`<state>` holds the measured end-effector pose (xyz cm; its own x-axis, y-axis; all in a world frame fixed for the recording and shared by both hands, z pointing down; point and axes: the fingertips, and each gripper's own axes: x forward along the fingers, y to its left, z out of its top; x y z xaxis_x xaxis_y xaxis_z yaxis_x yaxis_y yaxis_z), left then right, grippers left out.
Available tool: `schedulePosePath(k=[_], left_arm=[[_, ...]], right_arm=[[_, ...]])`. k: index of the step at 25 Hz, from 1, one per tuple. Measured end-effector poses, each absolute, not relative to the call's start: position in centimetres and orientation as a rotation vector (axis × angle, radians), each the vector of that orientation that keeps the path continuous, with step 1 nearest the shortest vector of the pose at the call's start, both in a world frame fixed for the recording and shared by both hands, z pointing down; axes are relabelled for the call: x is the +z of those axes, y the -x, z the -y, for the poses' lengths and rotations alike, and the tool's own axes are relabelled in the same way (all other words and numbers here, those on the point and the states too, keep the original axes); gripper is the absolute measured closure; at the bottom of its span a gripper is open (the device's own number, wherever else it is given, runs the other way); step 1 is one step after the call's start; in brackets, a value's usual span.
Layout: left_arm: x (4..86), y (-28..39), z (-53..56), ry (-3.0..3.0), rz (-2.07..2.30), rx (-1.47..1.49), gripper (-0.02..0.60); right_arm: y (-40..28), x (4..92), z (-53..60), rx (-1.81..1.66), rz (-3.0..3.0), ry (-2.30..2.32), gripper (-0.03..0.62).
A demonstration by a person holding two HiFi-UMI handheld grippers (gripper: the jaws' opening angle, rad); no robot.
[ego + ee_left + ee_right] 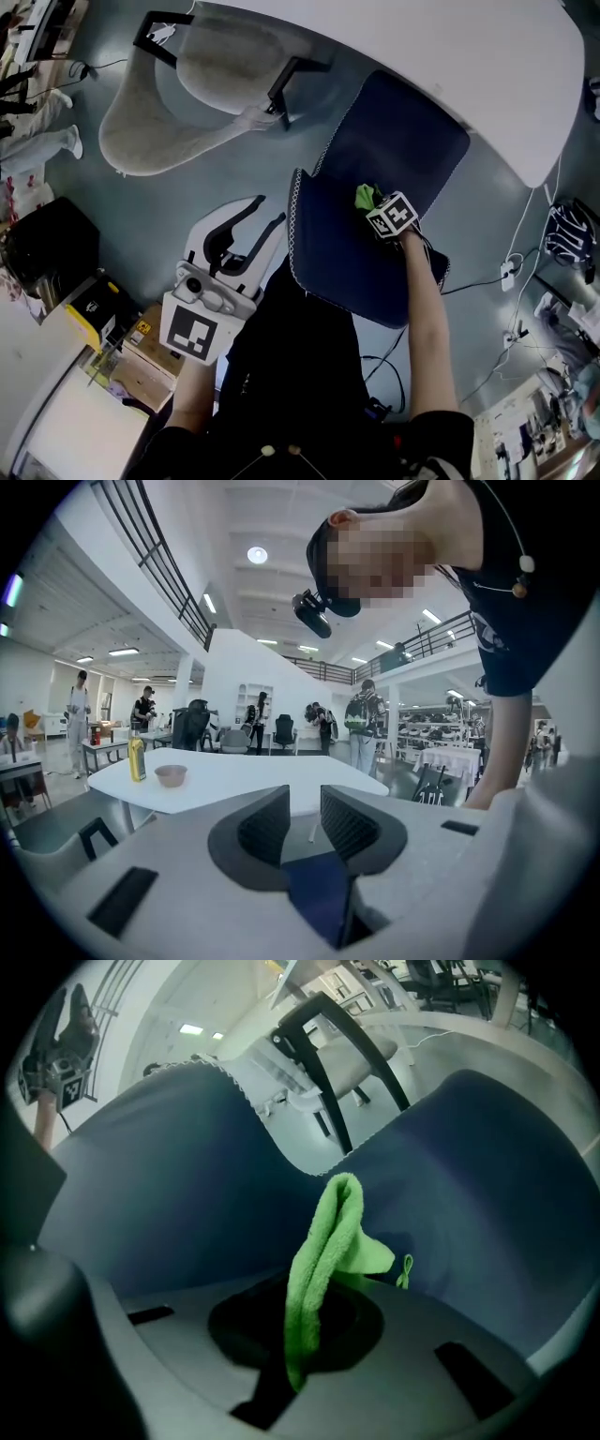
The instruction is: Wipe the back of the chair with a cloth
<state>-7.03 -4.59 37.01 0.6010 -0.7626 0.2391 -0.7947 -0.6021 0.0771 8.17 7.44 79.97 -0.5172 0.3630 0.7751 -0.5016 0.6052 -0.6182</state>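
The dark blue chair stands in the middle of the head view, its seat (403, 141) tucked toward the white table and its back (337, 262) nearer me. My right gripper (380, 208) is shut on a green cloth (367, 197), held against the front face of the back just above the seat. In the right gripper view the cloth (328, 1241) sticks up folded out of the right gripper (305, 1335), with the blue back (169, 1176) right behind it. My left gripper (248, 225) hovers left of the chair, open and holding nothing; its ribbed fingers (262, 827) stand apart.
A white table (422, 56) runs across the top. A grey chair (187, 94) with black arms stands at the upper left. A black box (47, 248) and a yellow case (94, 305) sit at the left. Cables (511, 272) lie on the floor at right. People stand far off.
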Motion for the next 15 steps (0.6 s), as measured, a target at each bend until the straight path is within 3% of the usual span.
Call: schedulePosePath(k=[15], left_arm=[[33.7,4.4,5.3,-2.715,1.262,0.202,0.479]], right_arm=[[-5.3,70.7,-9.0,1.021,1.987,-0.045,0.576]])
